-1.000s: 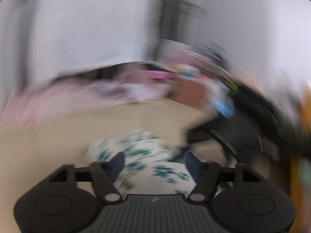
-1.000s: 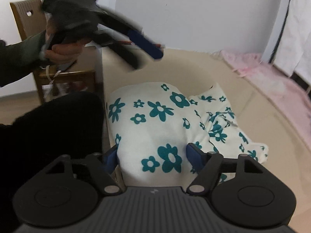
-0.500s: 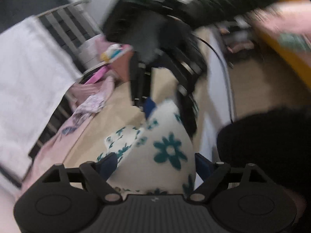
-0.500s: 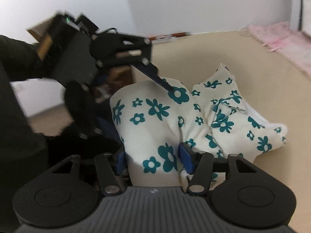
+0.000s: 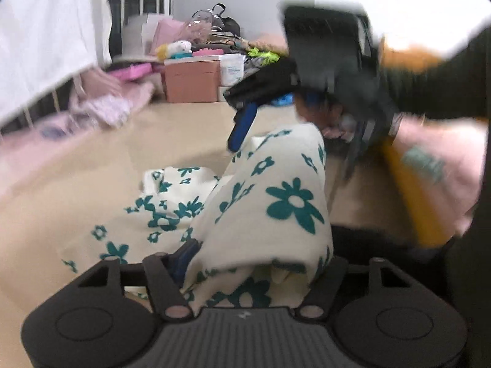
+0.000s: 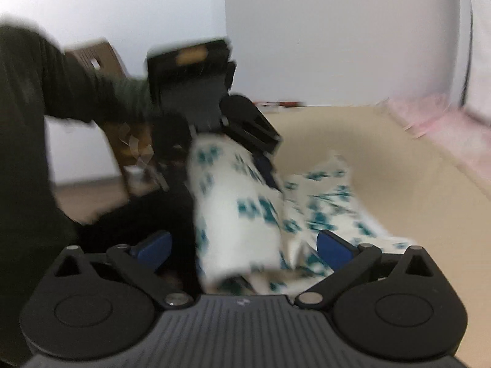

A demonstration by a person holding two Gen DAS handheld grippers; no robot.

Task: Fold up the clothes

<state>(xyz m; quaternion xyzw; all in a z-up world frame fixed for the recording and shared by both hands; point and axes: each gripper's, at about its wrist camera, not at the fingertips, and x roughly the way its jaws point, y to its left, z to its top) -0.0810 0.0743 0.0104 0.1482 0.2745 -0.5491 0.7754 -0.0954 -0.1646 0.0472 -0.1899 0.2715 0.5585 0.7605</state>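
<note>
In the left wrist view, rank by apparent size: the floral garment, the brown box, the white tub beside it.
1. floral garment, largest, though it is nearest the camera.
2. brown box.
3. white tub, smallest.
The box and tub sit together far back.

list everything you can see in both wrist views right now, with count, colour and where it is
floral garment: 1, cream with teal flowers, one edge lifted between the two grippers, the rest lying on the surface
surface: 1, beige, under the garment
box: 1, salmon-brown, far edge of the surface
pink fabric: a heap, pink, far left by the box
white sheet: 1, white, hanging upper left
wooden chair: 1, brown, behind the person's arm
left gripper: 1, black with blue pads, fabric between its fingers
right gripper: 1, black with blue pads, spread wide around the fabric
</note>
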